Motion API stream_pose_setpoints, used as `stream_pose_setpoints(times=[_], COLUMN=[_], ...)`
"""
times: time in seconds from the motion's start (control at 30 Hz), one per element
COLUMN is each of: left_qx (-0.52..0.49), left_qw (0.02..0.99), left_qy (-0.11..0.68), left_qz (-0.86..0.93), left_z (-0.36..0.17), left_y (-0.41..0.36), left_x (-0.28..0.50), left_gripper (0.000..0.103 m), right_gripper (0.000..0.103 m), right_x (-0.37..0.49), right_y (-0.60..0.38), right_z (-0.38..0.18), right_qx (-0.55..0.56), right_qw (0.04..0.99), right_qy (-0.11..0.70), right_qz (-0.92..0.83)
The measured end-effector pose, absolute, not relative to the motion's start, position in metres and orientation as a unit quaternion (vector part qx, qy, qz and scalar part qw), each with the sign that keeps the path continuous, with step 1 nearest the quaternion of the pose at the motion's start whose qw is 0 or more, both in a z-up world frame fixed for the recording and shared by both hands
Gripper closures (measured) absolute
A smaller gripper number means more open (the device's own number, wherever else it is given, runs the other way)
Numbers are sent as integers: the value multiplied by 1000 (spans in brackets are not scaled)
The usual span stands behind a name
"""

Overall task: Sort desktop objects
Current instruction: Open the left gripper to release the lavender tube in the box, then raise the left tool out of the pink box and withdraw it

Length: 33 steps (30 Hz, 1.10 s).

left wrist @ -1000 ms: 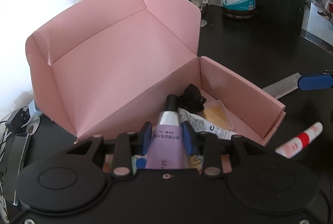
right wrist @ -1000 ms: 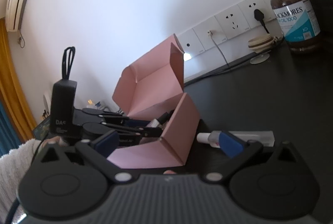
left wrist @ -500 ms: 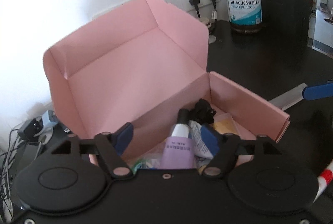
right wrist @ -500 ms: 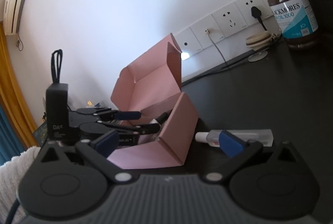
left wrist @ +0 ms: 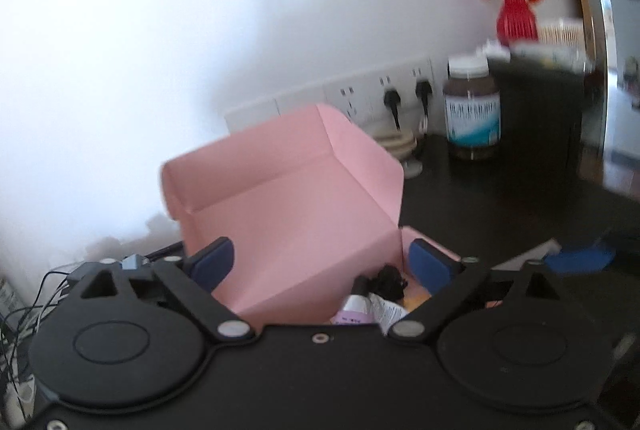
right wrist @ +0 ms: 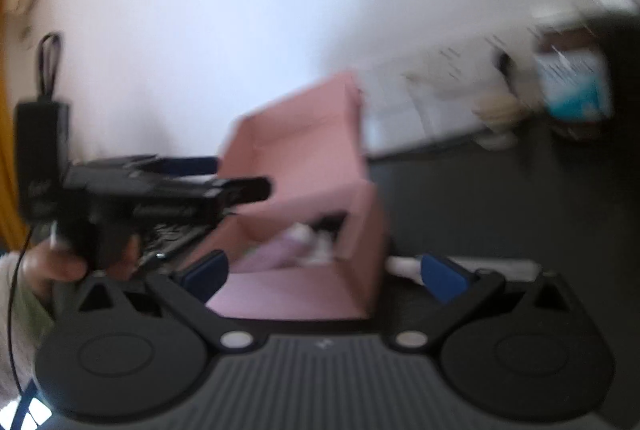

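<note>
A: What do the tools look like?
B: The left gripper [left wrist: 322, 264] is matte black, with blue pads [left wrist: 210, 262], two round discs and silver screws.
A: And the other?
B: The right gripper [right wrist: 324, 272] matches, with a ribbed grey body. The person wears a pale sleeve [right wrist: 18, 310].

Upright pink box lid [left wrist: 288, 190] behind open box mouth.

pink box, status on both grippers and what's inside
Left gripper open, empty. Right gripper open, empty. Purple tube inside pink box, lid up. Nothing blocking.
</note>
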State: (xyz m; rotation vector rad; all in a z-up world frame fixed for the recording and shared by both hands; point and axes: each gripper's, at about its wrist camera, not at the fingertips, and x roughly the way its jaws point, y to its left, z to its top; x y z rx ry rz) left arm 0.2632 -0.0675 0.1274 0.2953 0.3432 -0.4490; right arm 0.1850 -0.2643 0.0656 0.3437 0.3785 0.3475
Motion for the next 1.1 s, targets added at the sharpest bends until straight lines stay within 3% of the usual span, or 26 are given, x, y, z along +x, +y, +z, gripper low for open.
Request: stream_pose_setpoints(times=[0.13, 0.67, 1.1], left_qx=[125, 96, 60], left_qw=[953, 949, 957], left_qy=[166, 195, 166], left_qz=[-222, -229, -229], left_z=[133, 78, 56], left_y=[-45, 22, 51], left_x=[249, 215, 212], left_gripper=[5, 0, 0], right_gripper=[1, 1, 1], right_x=[196, 205, 210], right_y=[-234, -267, -265], right_z=[61, 48, 47], right_qx=[111, 230, 231], right_qw=[960, 934, 933], right_qy=[203, 230, 237], right_qz=[157, 146, 142])
